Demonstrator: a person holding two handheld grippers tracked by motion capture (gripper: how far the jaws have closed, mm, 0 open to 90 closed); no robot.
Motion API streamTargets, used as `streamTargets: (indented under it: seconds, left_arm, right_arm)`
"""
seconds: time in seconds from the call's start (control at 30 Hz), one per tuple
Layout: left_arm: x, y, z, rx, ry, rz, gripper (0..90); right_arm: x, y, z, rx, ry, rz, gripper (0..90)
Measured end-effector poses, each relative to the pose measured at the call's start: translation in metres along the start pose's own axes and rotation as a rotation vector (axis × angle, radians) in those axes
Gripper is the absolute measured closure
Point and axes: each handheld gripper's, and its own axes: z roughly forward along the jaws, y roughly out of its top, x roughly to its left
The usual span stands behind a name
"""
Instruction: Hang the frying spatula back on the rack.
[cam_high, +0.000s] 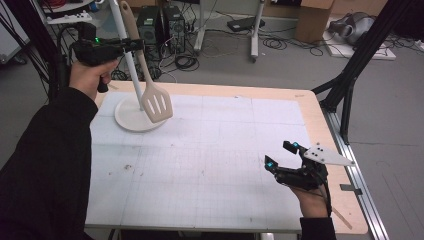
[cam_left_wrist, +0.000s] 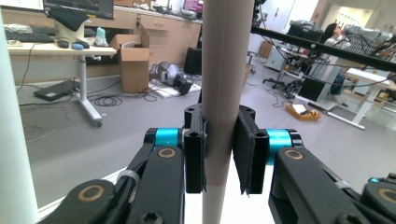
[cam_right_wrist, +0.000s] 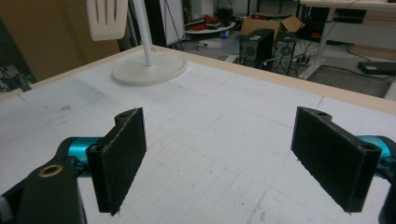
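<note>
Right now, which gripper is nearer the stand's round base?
Left. The left gripper hangs above and just behind the round base, shut on the spatula handle beside the pole. The right gripper sits open across the table, near its front right corner.

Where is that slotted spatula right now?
In the high view the spatula hangs at the table's far left, gripped by its handle in the left tool, blade down beside the white stand.

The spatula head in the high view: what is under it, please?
Under the slotted spatula head, held up in the left gripper, lies the round white stand base on the table. The head covers part of the base's right rim.
</note>
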Motion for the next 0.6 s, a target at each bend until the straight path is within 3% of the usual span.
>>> streamTargets:
  seconds: [0.17, 0.6]
  left_arm:
    - [0.007, 0.001, 0.002, -0.024, -0.011, -0.017, 75.2]
    - [0.019, -0.001, -0.002, -0.015, 0.018, -0.043, 75.2]
  right_arm:
    - [-0.002, 0.0, -0.002, -0.009, -0.004, 0.008, 16.9]
    - [-0.002, 0.0, -0.002, -0.009, -0.004, 0.007, 16.9]
